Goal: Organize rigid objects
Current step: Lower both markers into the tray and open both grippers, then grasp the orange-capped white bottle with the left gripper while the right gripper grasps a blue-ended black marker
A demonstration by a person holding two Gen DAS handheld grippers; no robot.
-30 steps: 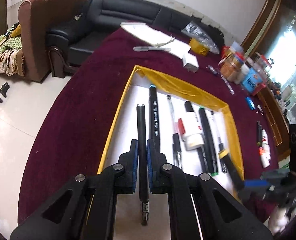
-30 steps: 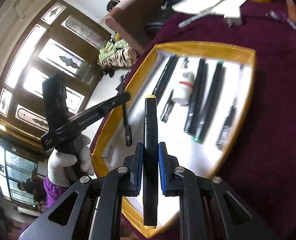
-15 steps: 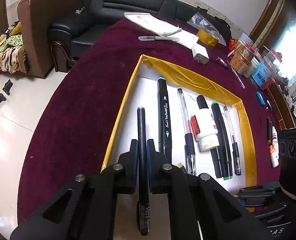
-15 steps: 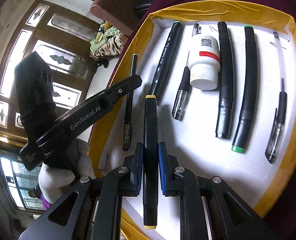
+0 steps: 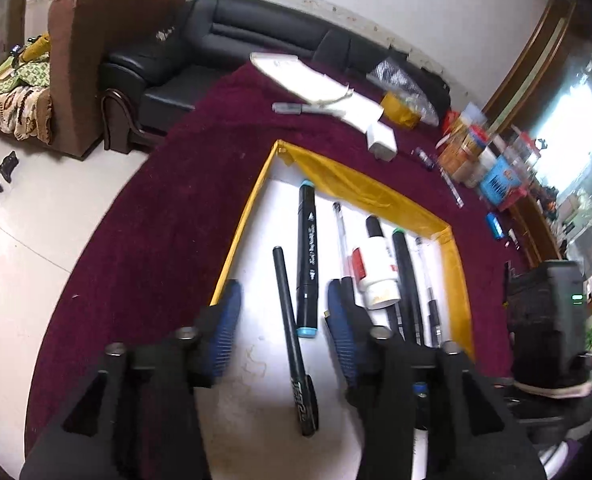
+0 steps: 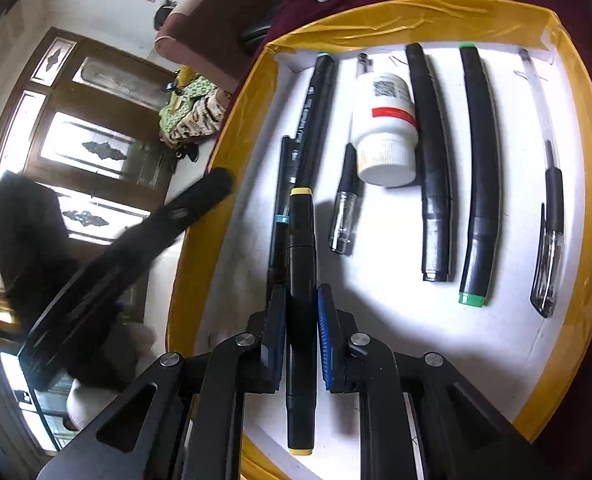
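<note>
A round table covered in deep maroon pile cloth carries a shallow rectangular tray with a matte white floor and glossy yellow taped walls. Inside the tray, long rigid items lie roughly parallel, ends toward the far wall: a squat white plastic bottle with a ribbed cap and red band, two thick black markers, one green-capped, a teal-capped black marker, and clear-barrelled pens.

The left gripper has its jaws opening; the ridged blue pads stand clear on either side of a thin black pen, which lies loose on the tray floor near the left wall, just beside the teal-capped marker. Bare white floor remains along the tray's near edge.

The right gripper is clamped on a yellow-capped black marker, held above the near-left part of the tray, close to the thin pen and teal-capped marker.
</note>
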